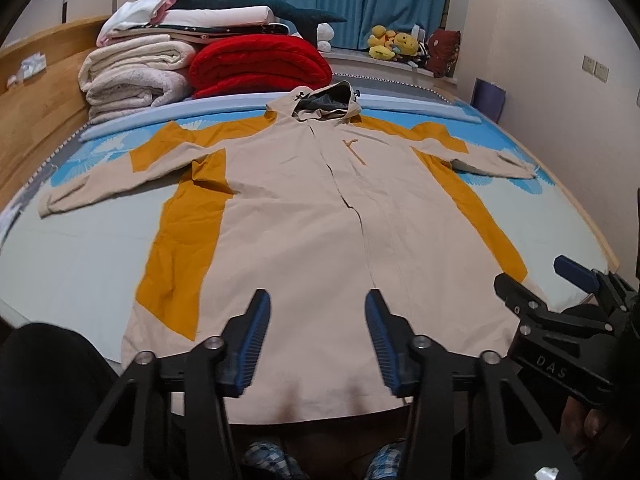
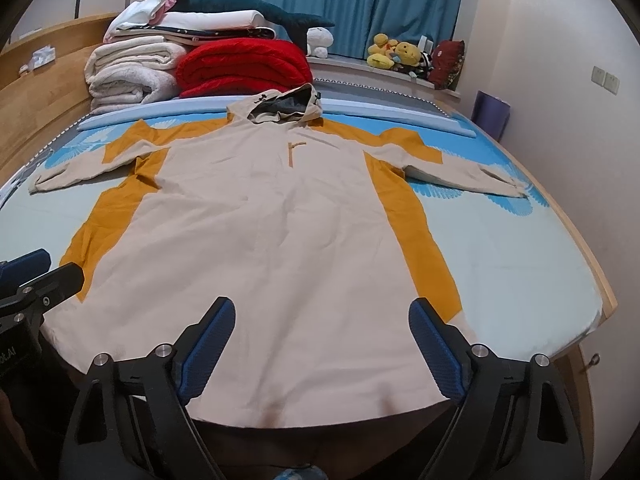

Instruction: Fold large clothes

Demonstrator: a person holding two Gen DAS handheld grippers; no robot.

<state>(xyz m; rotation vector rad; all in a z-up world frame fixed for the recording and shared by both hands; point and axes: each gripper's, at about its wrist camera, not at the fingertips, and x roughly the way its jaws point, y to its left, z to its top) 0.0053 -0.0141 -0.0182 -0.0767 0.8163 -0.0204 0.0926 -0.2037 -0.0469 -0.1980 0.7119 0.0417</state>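
Note:
A large beige and mustard hooded jacket [image 1: 304, 208] lies flat, front up, on the bed, sleeves spread to both sides and hood at the far end; it also fills the right wrist view [image 2: 264, 220]. My left gripper [image 1: 318, 304] is open and empty, hovering above the jacket's hem near the bed's front edge. My right gripper [image 2: 322, 312] is open and empty above the hem, further right. The right gripper also shows at the right edge of the left wrist view [image 1: 560, 300]. The left gripper's fingers [image 2: 36, 276] show at the left edge of the right wrist view.
Folded blankets, white [image 1: 132, 76] and red [image 1: 260, 64], are stacked at the head of the bed with a dark plush shark [image 1: 256, 0]. Plush toys [image 1: 396, 42] sit on the window sill. A wooden headboard [image 1: 36, 116] runs along the left. A wall stands close on the right.

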